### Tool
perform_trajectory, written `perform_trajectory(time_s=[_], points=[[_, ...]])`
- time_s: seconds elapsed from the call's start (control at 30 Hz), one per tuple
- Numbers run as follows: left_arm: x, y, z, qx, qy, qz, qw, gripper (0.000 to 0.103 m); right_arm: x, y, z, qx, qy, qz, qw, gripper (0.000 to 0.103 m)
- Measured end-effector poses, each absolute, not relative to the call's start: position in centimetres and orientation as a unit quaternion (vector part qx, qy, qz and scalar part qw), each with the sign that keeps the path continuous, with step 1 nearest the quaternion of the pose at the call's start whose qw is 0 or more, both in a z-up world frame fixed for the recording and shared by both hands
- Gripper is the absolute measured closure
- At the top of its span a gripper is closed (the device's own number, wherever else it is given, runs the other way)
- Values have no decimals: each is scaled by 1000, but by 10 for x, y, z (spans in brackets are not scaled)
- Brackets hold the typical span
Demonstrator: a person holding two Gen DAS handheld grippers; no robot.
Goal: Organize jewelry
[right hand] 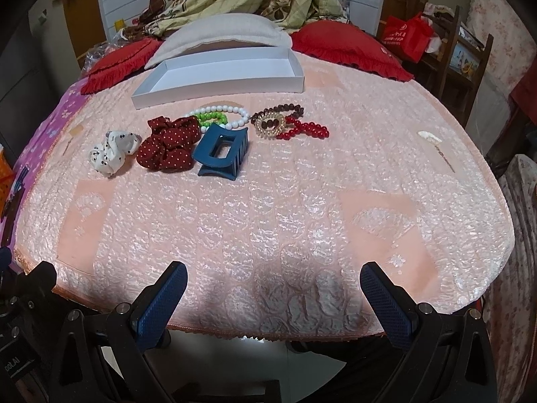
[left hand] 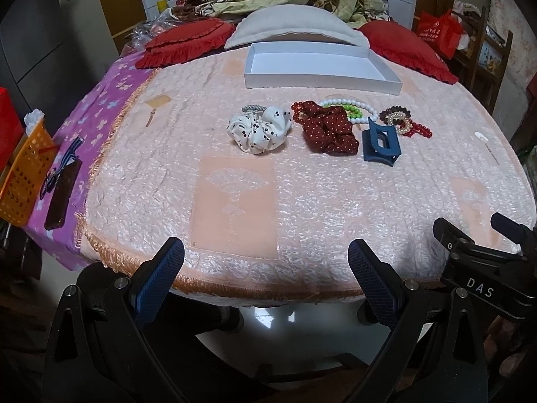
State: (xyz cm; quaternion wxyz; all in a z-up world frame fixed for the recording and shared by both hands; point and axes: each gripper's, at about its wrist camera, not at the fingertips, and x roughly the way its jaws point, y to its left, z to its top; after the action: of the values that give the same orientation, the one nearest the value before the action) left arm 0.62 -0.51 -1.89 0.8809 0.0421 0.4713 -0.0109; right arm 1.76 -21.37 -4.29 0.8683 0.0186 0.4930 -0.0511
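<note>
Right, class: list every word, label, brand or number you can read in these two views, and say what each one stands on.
"DAS": white letters on the black body of the right gripper, seen in the left wrist view.
"pot.AI": partly cut off at the frame edge, on the black body of the left gripper, seen in the right wrist view.
White print on the red bag: too small and blurred to read.
Nothing else is readable.

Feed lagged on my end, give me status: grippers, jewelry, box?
Left gripper and right gripper open, empty, at near bed edge. Scrunchies, blue claw clip, bead bracelets loose on bedspread. White box empty. Path unobstructed.
</note>
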Motion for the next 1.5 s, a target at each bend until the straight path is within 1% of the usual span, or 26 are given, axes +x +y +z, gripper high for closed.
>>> perform_trajectory(time_s=[0.7, 0.8, 1.0, 1.2, 1.27, 1.33, 1.43, 1.5], points=[[22, -4, -29, 48, 487, 0, 872, 4, 31, -215, -56, 17, 514, -49, 856, 1], [27, -1, -25, 47, 480, -2, 876, 4, 35, -218, -52, 21, 509, -50, 859, 1], [51, 27, 16, 47, 436, 6, 899, 4, 56, -228, -16, 12, 463, -48, 885, 1], [80, 58, 66, 44, 390, 31, 919, 4, 85, -239, 43, 28, 407, -24, 912, 1], [88, 63, 72, 41, 388, 31, 920, 4, 96, -241, 57, 46, 396, -9, 917, 1], [98, 67, 72, 36, 388, 27, 921, 4, 103, -241, 59, 59, 394, -3, 917, 1], [105, 66, 56, 33, 402, 31, 915, 4, 110, -239, 42, 68, 412, 1, 909, 7], [107, 62, 42, 30, 418, 30, 908, 4, 112, -237, 24, 67, 438, 1, 896, 11]])
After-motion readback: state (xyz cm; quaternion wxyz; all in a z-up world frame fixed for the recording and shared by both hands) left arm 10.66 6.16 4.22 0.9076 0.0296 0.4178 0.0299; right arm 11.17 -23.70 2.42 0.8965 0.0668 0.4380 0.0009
